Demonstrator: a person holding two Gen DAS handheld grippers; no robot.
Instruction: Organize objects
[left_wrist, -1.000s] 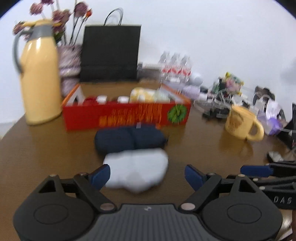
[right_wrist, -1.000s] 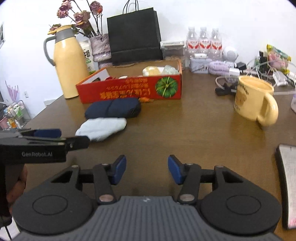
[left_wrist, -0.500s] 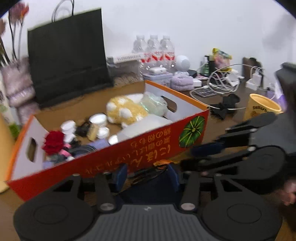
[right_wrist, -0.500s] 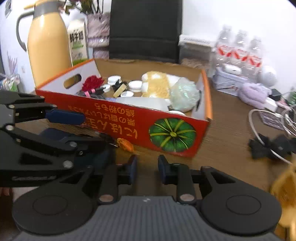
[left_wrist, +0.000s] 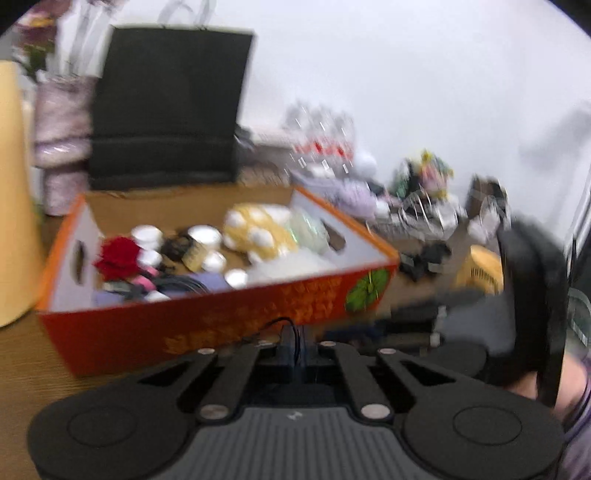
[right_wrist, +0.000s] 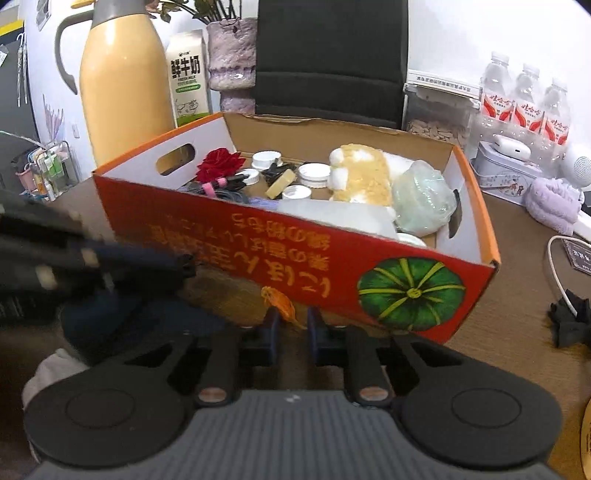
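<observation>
Left hand-held gripper (left_wrist: 295, 341): fully closed, a thin black cord caught between its pads; motion blur hides what the cord belongs to. Right hand-held gripper (right_wrist: 290, 326): jaws closing around a small orange object (right_wrist: 279, 301) lying on the brown wooden counter (right_wrist: 517, 295), just at 6 o'clock of the red cardboard box (right_wrist: 258, 240) of oddments.
</observation>
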